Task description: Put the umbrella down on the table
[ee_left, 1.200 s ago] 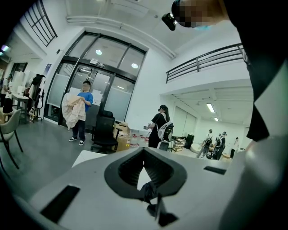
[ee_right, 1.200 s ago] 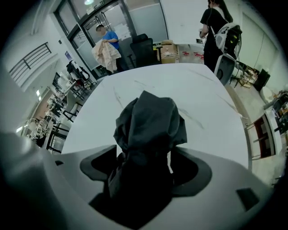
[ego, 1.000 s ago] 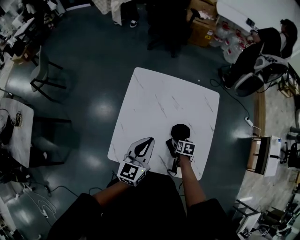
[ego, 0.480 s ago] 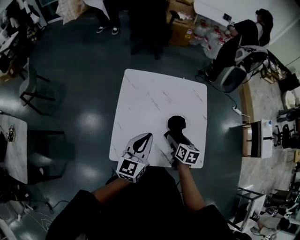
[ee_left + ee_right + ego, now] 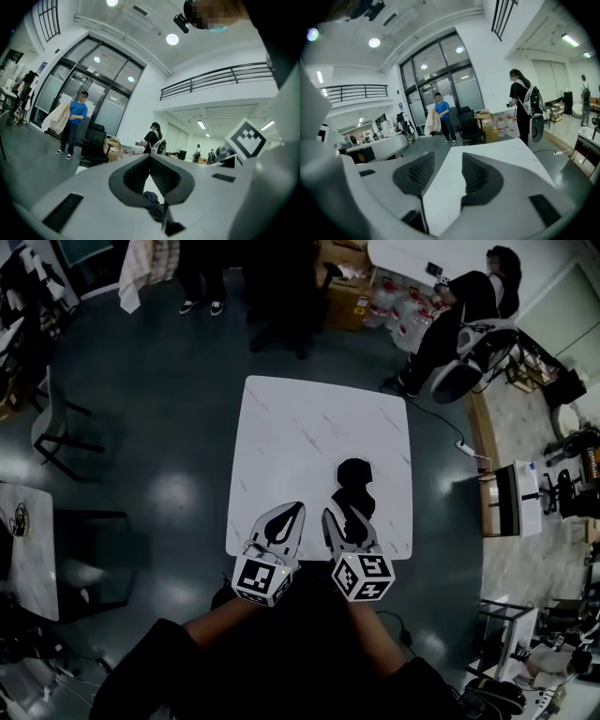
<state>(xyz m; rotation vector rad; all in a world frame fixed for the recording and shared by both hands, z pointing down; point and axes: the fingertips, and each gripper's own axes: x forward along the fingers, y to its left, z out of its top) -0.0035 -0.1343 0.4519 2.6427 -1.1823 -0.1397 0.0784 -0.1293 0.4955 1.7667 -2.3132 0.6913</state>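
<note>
Technician: Location of the umbrella [image 5: 354, 482]?

Inspector: Black, folded, lying flat on the white table [image 5: 300, 427], right of centre and toward the near edge. Neither gripper holds it.

Technician: Pose of the right gripper [image 5: 345, 521]?

Inspector: It is held over the near edge of the table, directly on the near side of the umbrella. The right forearm [image 5: 367, 613] enters from the near side. The gripper points toward the far side and pitches slightly down at the table top. In the right gripper view its jaws stand partly apart and are closing. Only bare table top shows between them.

Technician: Pose of the left gripper [image 5: 292, 514]?

Inspector: It is held just to the left of the right gripper, also over the near edge. The left forearm [image 5: 208, 626] enters from the near left. The gripper points level toward the far side of the room. In the left gripper view the jaw tips meet. A small dark scrap [image 5: 153, 202] sits at the root of the jaws; what it is cannot be told.
</note>
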